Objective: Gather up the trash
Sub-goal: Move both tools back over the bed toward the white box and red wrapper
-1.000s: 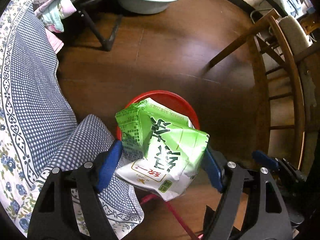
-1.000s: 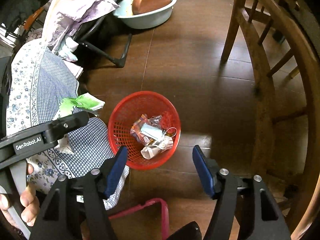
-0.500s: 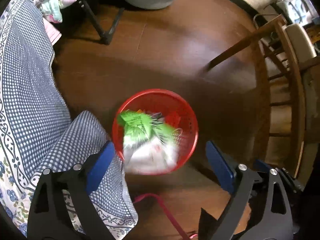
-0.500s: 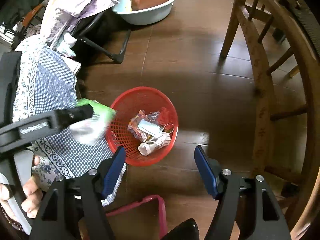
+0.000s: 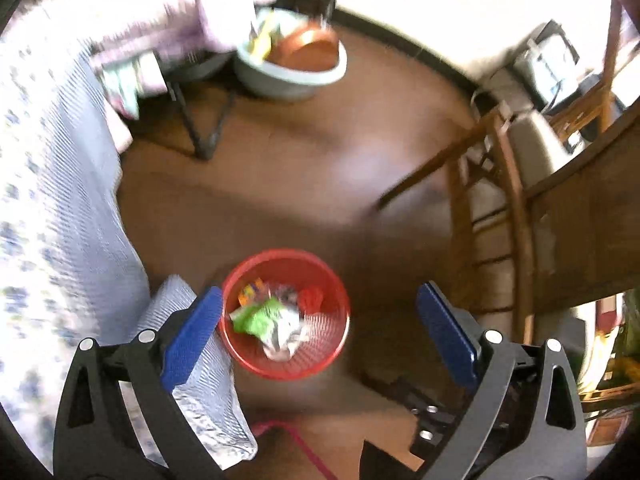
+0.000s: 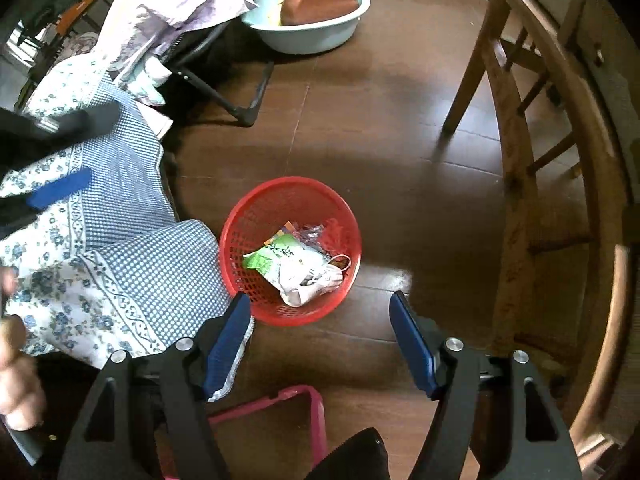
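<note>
The green-and-white carton (image 6: pixel 286 266), printed with writing too small to read, lies in the red basket (image 6: pixel 240 232); the left gripper (image 5: pixel 320 324) and the right gripper (image 6: pixel 320 340) are both spread, empty.

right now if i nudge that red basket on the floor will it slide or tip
The red basket probably slides: it sits low and wide on glossy wood floor. It looks light, being thin mesh plastic holding only a green carton and crumpled wrappers. A high push on the rim might tip it.
</note>
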### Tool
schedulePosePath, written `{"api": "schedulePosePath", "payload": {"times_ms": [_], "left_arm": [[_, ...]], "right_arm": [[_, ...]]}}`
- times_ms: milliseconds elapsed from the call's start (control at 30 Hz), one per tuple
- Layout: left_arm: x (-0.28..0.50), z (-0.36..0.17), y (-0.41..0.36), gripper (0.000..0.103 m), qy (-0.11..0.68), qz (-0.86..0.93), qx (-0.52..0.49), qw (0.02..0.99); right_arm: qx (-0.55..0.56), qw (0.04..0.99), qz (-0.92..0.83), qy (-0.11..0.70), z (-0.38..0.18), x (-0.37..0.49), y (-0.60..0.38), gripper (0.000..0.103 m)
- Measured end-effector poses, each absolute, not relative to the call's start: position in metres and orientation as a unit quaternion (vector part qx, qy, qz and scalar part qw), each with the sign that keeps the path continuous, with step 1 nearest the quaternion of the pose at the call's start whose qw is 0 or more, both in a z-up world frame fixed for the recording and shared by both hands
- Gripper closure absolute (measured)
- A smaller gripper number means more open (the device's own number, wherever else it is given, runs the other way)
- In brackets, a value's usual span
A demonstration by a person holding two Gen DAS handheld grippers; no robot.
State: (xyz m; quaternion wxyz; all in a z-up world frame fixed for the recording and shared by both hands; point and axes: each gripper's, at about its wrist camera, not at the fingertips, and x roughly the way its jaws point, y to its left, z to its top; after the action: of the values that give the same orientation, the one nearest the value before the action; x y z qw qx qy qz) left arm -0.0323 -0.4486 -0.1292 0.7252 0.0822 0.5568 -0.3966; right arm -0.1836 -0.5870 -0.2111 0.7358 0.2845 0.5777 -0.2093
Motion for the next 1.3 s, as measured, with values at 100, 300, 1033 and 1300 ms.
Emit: {"api": "schedulePosePath", "payload": {"times_ms": [100,300,1033,1300], "left_arm": [[-0.028,-0.082,-0.422,0.009,0.517,-0.402,0.052,0.754],[-0.013,0.003,-0.341,0.007,0.417,-0.346,0.047,0.839],[0.152,0.028,-0.008,0.007,0.378,0.032,-0.047,0.924],[0.154,0.030,0.031,0.007,0.360,0.077,-0.074,0.927]], "right_arm": [[0.271,0.754,-0.204,0.563,-0.191,-0.178,-0.579,0.025],[0.220,0.794,-0.177,0.538,-0.137,-0.148,-0.539,0.013],[0.047,0.893,0.055,0.443,-0.009,0.122,-0.246,0.006],[0.010,0.886,0.021,0.462,-0.045,0.233,-0.208,0.006]]}}
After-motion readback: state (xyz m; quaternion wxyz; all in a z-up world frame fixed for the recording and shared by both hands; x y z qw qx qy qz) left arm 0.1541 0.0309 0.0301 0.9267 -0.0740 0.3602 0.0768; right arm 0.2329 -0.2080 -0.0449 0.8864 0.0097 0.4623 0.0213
